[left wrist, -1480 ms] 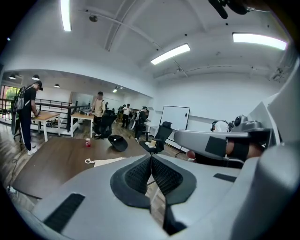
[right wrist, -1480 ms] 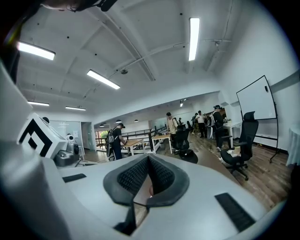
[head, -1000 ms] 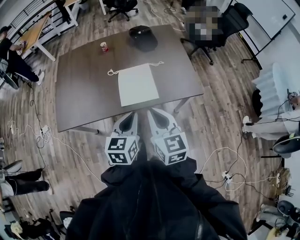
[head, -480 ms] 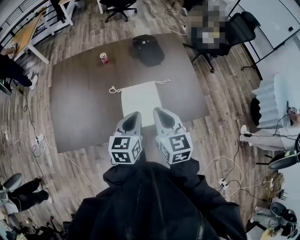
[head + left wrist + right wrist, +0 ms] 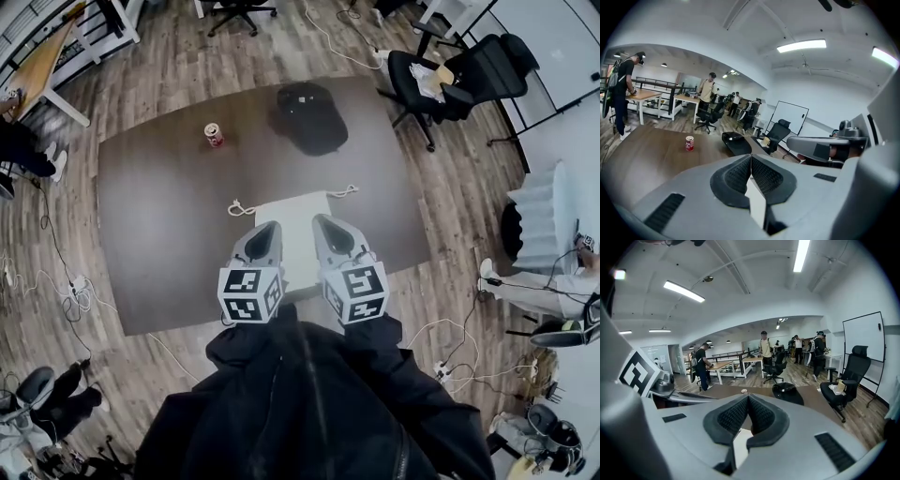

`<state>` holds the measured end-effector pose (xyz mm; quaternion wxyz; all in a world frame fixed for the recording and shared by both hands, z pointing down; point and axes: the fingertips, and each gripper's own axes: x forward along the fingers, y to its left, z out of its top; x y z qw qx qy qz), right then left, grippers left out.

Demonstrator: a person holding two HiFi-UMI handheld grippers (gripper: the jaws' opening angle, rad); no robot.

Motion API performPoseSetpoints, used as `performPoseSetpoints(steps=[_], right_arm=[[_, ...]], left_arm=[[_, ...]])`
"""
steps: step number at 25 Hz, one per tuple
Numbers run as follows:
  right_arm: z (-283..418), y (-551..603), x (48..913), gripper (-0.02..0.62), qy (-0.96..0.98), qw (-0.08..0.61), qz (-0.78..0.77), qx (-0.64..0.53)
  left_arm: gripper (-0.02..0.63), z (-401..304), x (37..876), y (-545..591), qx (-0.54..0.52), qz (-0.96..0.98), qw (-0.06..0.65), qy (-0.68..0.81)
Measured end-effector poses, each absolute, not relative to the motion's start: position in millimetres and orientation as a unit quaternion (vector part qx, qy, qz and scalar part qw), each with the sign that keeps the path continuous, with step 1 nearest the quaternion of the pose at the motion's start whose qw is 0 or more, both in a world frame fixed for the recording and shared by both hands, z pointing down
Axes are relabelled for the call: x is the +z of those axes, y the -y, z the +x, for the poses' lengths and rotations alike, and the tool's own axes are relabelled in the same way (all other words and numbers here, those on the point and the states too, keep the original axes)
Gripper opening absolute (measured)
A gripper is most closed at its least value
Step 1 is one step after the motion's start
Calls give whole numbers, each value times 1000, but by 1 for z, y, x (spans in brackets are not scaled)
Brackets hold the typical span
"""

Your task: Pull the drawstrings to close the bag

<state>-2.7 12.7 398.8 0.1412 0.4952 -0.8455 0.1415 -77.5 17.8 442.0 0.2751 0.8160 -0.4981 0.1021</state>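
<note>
Your L gripper & R gripper: fingers pressed together, empty. Bag flat on table, just ahead. At its far edge, L string is nearer your L, R string nearer your R.

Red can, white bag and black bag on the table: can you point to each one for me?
red can (image 5: 214, 135), head view, on the middle of its side.
white bag (image 5: 292, 217), head view, on the flat cloth below its top edge.
black bag (image 5: 310, 118), head view, on the middle of its top.
</note>
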Motion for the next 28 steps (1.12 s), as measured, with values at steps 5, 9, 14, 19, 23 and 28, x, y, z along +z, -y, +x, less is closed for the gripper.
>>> performPoseSetpoints(steps=[5,9,14,19,23,28], right_arm=[[-13,20,417,20,839,162,495,156],[-7,31,436,20,831,179,496,176],[-6,44,461,20,830,196,483,197],[1,49,488,20,828,220,467,218],[15,57,511,20,822,241,464,225],[36,65,549,20,811,267,459,246]], left_arm=[[34,-96,461,16,120,811,289,494],[34,-103,480,28,137,803,305,494],[34,-107,504,40,156,791,320,497],[34,-106,532,39,177,783,332,496],[34,-118,563,42,207,779,336,488],[34,-138,609,43,240,748,368,497]])
